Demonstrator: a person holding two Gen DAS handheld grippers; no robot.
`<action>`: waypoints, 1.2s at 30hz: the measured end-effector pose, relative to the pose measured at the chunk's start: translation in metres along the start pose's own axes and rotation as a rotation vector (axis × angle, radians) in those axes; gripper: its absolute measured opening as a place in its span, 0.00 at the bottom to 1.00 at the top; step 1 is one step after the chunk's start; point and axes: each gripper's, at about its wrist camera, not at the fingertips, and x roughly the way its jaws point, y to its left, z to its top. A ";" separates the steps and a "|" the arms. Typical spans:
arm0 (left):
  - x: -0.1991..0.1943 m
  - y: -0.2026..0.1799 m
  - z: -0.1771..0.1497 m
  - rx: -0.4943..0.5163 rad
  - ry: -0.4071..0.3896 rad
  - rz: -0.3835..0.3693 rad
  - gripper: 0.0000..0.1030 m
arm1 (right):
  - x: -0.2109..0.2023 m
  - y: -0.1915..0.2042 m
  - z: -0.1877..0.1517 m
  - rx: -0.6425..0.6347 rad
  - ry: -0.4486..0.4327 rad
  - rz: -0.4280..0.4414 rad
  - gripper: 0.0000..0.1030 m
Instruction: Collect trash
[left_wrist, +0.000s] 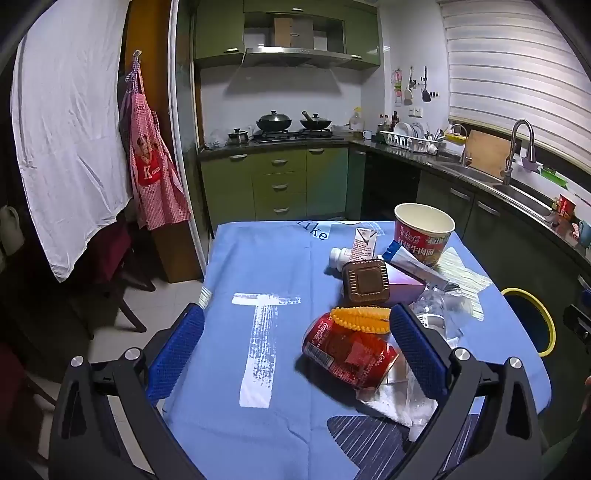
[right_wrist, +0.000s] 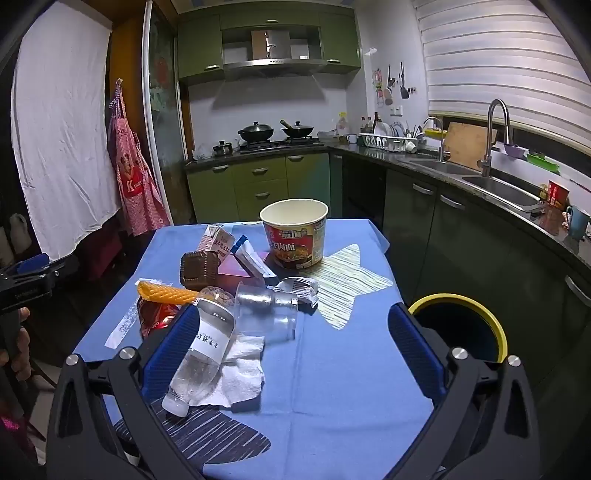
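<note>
1. Left gripper (left_wrist: 297, 347) spread wide, holding nothing, above the blue tablecloth (left_wrist: 258, 258).
2. Right gripper (right_wrist: 295, 343) equally wide, empty.
3. Trash pile on the table: red can (left_wrist: 347, 350), plastic bottle (right_wrist: 201, 350), noodle cup (right_wrist: 295, 232).
4. Yellow-rimmed bin (right_wrist: 458, 325) stands beside the table.

The left hand-held gripper (left_wrist: 295, 345) hangs wide open above the blue tabletop (left_wrist: 258, 258). A red cola can (left_wrist: 347, 350) lies on its side between the fingers, touching neither. Behind it stand a yellow ribbed piece (left_wrist: 360, 319), a brown square tin (left_wrist: 365, 282) and a noodle cup (left_wrist: 424, 232).
</note>
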 end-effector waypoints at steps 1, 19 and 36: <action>0.002 0.000 0.000 -0.001 0.004 -0.001 0.96 | 0.000 0.000 0.000 0.003 0.006 0.003 0.94; 0.002 -0.002 -0.001 0.007 -0.020 -0.011 0.96 | 0.006 0.001 -0.002 -0.003 0.012 -0.001 0.94; 0.000 -0.003 -0.003 0.021 -0.015 -0.023 0.96 | 0.007 -0.003 -0.002 0.018 0.009 -0.003 0.94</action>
